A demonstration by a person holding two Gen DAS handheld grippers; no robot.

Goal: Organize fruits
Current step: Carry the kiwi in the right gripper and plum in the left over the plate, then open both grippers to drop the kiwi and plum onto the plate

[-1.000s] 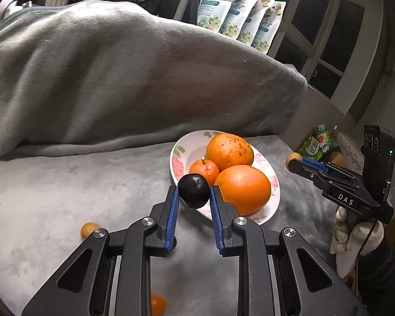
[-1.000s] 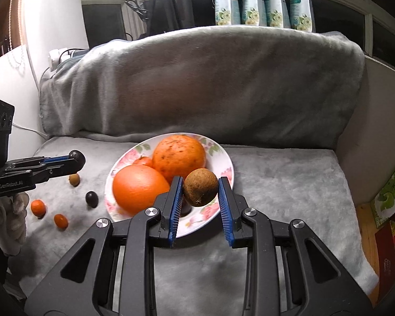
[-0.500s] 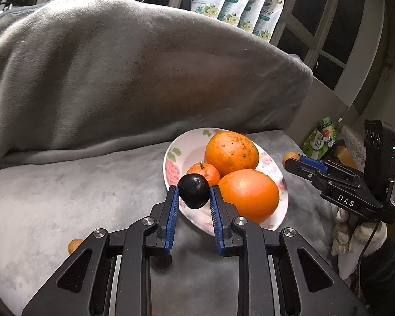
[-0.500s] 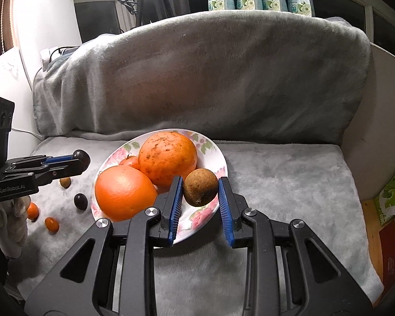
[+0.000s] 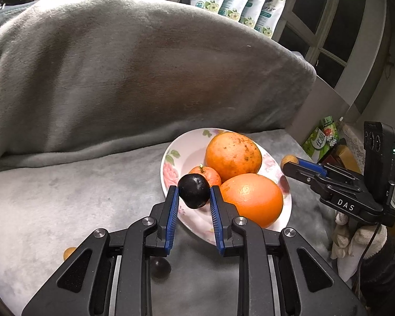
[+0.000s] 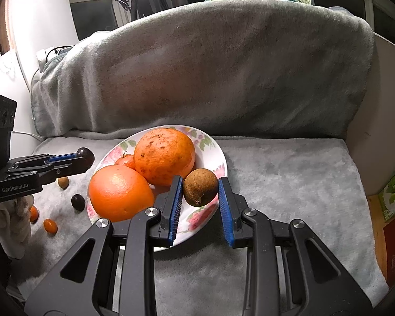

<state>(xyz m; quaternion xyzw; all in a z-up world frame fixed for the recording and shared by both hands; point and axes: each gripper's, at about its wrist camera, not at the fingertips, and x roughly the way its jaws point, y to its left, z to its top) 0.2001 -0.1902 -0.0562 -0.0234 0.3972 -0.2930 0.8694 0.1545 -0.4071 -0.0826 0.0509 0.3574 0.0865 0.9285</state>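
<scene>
My left gripper pinches a dark plum between its fingers, low centre over the floral plate; my right gripper clasps a brown fruit above the plate's near rim, both poised, I judge, to drop beside the oranges.

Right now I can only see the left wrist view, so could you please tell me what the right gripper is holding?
Observer: The right gripper is shut on a round brown fruit, which sits over the near right rim of the plate.
Operator: Thank you. Is any loose fruit lying outside my view?
Observer: Yes, two small orange fruits lie on the grey blanket, left of the plate.
</scene>
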